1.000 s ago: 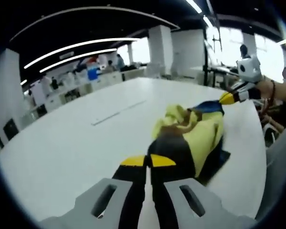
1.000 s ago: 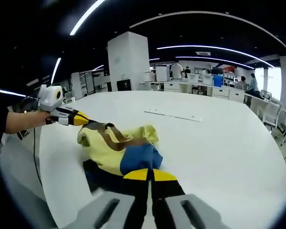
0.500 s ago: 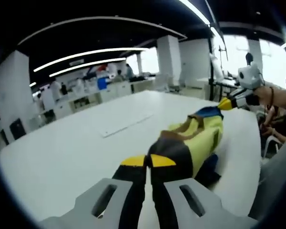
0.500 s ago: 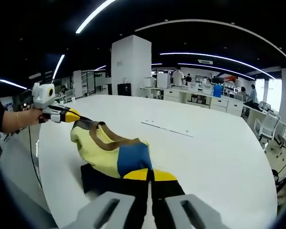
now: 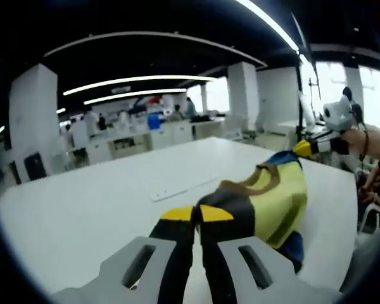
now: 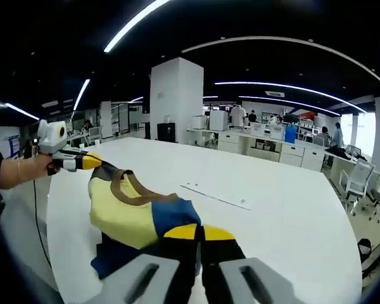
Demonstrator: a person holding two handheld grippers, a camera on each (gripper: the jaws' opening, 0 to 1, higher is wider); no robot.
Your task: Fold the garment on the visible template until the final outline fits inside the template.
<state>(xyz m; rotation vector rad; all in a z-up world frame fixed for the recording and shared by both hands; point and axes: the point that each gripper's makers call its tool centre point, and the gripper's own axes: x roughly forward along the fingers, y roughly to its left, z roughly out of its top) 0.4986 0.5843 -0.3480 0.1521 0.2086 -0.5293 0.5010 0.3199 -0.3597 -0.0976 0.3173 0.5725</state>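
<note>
- Nearest, the left hand-held gripper (image 5: 197,214) is clamped on one end of the garment (image 5: 266,202); the right hand-held gripper (image 6: 202,232) pinches the opposite end.
- Between them the garment hangs stretched, long axis running gripper to gripper, raised above the desk (image 6: 285,215).
- Farther off, a pale strip (image 6: 216,196) lies on the desk; whether it marks the template is unclear.

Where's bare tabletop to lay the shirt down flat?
Bare white table runs from the garment out to the far edge, broken by one thin pale strip. In the left gripper view the same open stretch lies left of the garment. It is crowded at the near edge, where the left gripper and right gripper hold the cloth stretched between them.
</note>
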